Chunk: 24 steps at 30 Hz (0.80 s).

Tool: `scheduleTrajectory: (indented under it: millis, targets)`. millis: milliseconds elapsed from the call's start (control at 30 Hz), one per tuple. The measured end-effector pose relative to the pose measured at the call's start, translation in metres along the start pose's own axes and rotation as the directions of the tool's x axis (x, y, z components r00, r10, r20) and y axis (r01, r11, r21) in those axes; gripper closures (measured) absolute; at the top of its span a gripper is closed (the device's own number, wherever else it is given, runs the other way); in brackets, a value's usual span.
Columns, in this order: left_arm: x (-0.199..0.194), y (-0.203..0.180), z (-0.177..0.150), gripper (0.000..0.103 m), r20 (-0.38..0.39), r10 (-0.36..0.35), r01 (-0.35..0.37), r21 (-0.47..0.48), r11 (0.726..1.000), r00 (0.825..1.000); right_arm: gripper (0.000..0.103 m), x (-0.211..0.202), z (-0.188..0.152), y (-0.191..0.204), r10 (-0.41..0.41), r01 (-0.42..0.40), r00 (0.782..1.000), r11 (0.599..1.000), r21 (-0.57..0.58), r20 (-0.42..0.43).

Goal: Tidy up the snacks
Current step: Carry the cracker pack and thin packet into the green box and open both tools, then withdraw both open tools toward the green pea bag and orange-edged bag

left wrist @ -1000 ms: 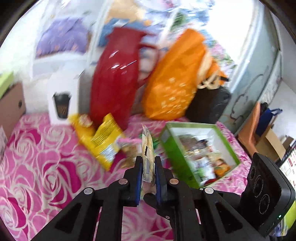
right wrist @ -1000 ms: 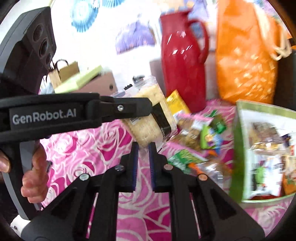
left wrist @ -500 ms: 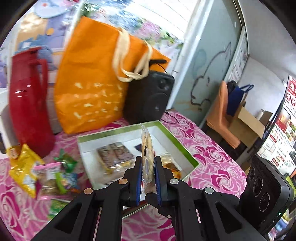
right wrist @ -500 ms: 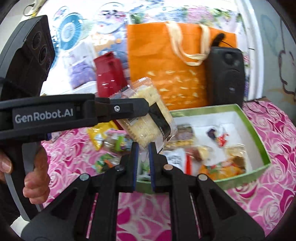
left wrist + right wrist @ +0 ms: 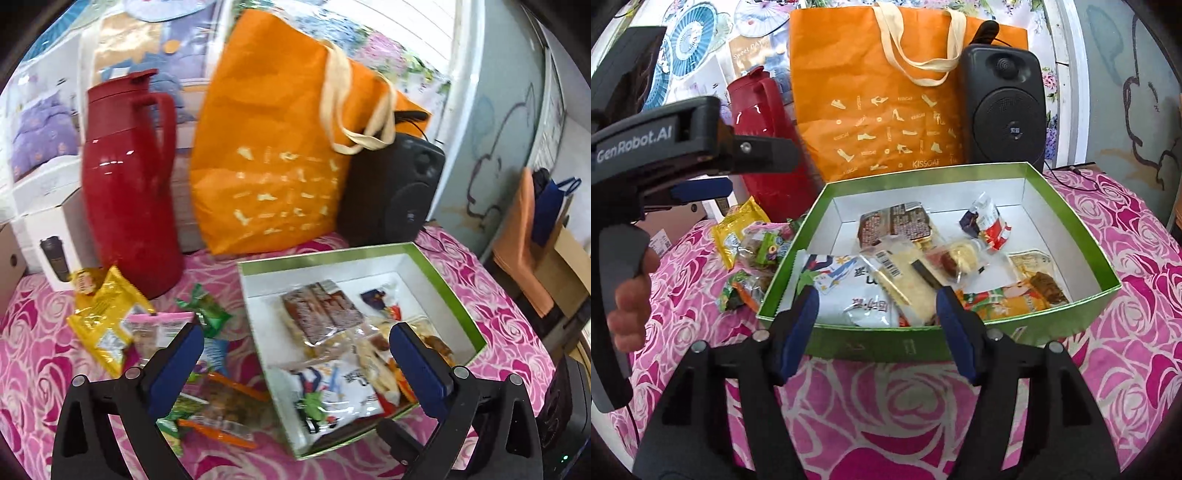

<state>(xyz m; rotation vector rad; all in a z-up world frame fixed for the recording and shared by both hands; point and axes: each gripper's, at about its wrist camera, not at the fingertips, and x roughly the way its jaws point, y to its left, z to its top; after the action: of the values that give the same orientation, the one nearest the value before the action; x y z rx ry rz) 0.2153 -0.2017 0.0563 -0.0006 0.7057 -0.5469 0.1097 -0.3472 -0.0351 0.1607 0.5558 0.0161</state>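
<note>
Green box holds packets; two hand-held grippers, left and right, gape.

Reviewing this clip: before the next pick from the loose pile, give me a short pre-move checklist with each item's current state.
1. Left claw empty and open: ok, nothing sits between its blue pads.
2. Right claw empty and open: ok, it stands over the near wall of the green box.
3. Clear cracker pack is inside the box: ok, it lies on the other snacks there.
4. Snacks left to sort: ok, the yellow packet and the pink-topped packet lie on the cloth beside the red jug.
5. Room left in the box: ok, bare white floor shows at the back.
6. Loose packets free of each other: cannot tell, they overlap.
</note>
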Motion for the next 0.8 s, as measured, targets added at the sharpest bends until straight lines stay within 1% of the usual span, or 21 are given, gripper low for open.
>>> scheduleTrajectory:
  millis: [133, 267, 433, 533, 667, 800]
  targets:
    - [-0.011, 0.014, 0.000, 0.001, 0.015, 0.016, -0.016, -0.014, 1.000, 1.000, 0.036, -0.003, 0.003, 0.012, 0.007, -0.007, 1.000, 1.000, -0.024, 0.007]
    - [-0.025, 0.024, -0.001, 0.001, 0.028, 0.018, -0.018, -0.020, 1.000, 0.999, 0.035, -0.007, 0.008, 0.027, 0.038, -0.037, 0.999, 0.998, -0.044, 0.013]
    - [-0.045, 0.044, -0.009, 0.001, 0.038, 0.058, -0.057, -0.007, 0.998, 0.998, 0.035, -0.009, 0.007, 0.059, 0.131, -0.132, 0.991, 0.988, -0.073, -0.018]
    - [-0.054, 0.060, -0.016, 0.001, 0.041, 0.087, -0.087, -0.005, 0.996, 0.995, 0.036, -0.001, 0.004, 0.083, 0.179, -0.185, 0.982, 0.978, -0.101, -0.065]
    - [-0.064, 0.097, -0.027, 0.001, 0.027, 0.108, -0.106, -0.060, 0.993, 0.994, 0.048, 0.014, 0.001, 0.112, 0.207, -0.227, 0.970, 0.959, -0.170, -0.129]
    - [-0.071, 0.132, -0.038, 0.001, 0.027, 0.121, -0.117, -0.125, 0.985, 0.992, 0.053, 0.037, 0.003, 0.135, 0.247, -0.284, 0.949, 0.939, -0.192, -0.197]
